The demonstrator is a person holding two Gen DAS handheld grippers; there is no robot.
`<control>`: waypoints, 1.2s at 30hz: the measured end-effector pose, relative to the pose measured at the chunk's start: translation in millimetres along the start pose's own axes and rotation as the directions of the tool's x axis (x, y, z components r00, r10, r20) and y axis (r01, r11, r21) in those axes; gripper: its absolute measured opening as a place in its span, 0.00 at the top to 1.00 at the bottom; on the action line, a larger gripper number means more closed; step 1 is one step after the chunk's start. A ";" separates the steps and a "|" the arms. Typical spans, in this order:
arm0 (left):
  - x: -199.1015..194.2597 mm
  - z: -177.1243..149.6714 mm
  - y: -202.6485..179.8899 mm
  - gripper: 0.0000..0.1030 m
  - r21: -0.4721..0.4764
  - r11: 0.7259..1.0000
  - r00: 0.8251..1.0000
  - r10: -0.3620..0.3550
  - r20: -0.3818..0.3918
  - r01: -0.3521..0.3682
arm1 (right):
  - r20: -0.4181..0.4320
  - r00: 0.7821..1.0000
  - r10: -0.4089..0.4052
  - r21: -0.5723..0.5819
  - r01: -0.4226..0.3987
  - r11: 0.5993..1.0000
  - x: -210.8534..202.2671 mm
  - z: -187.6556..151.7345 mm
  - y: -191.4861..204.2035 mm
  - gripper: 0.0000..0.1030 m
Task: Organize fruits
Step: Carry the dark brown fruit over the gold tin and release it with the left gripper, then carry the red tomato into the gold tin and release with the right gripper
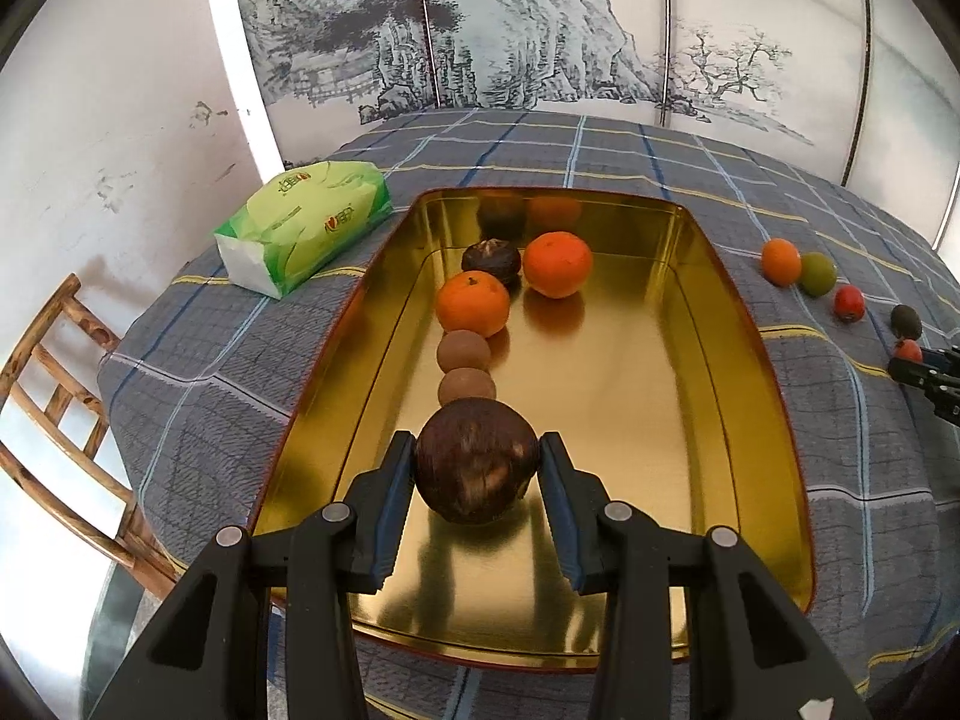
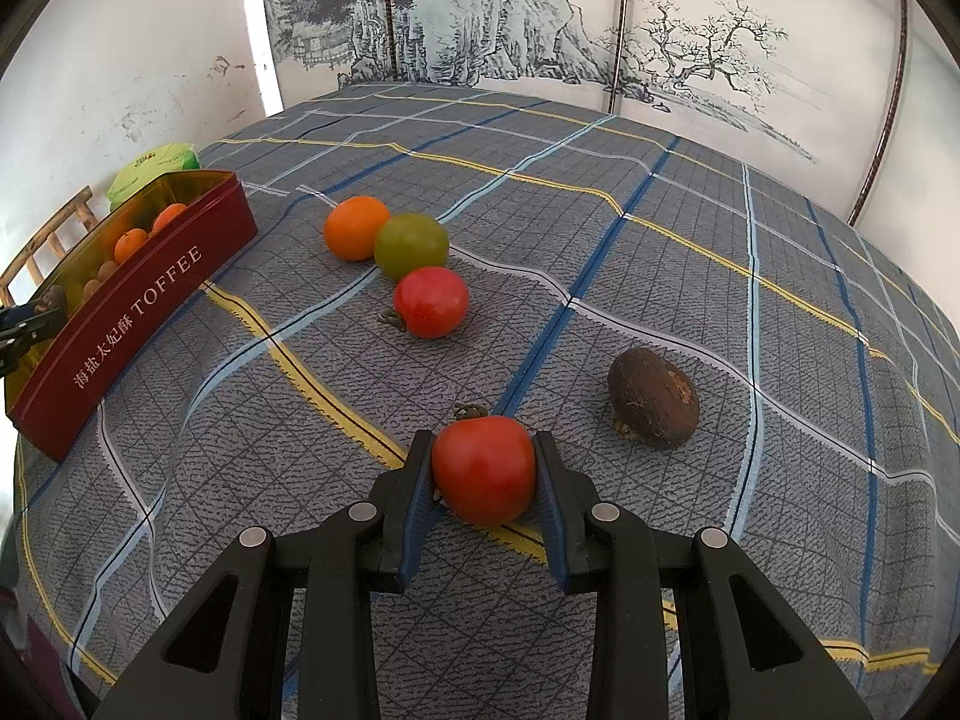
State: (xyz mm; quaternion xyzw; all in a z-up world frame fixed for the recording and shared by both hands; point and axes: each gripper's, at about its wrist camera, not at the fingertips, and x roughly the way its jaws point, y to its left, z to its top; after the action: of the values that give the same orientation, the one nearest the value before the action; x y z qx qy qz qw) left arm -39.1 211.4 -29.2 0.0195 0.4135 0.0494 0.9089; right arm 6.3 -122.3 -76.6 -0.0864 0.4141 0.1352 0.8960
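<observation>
My left gripper (image 1: 477,447) is shut on a large dark brown fruit (image 1: 477,474) just above the floor of the gold tin (image 1: 738,360), at the near end of a row. That row holds two small brown fruits (image 1: 463,351), two oranges (image 1: 473,303) and another dark fruit (image 1: 491,261). My right gripper (image 2: 483,444) is shut on a red tomato (image 2: 483,471) that rests on the checked tablecloth. An orange (image 2: 356,228), a green fruit (image 2: 411,246), a second red tomato (image 2: 431,302) and a brown oval fruit (image 2: 653,398) lie on the cloth beyond it.
In the right wrist view the tin's red outer wall (image 2: 120,324) reads TOFFEE and stands at the left. A green tissue pack (image 1: 306,228) lies left of the tin. A wooden chair (image 1: 60,396) stands off the table's left edge. A painted folding screen (image 1: 510,30) closes the back.
</observation>
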 end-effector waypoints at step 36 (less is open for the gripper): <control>-57.3 8.6 -7.6 0.24 -0.002 0.996 0.988 0.087 0.129 -0.088 | 0.016 0.997 0.080 0.022 -0.080 0.997 -18.0 14.0 21.3 0.68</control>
State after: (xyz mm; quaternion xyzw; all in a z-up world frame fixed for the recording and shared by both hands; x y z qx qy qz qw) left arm -69.5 197.9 18.8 0.0424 0.3527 0.0873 0.9307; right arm -1.5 -101.4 -54.8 -0.0585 0.4120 0.1668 0.8939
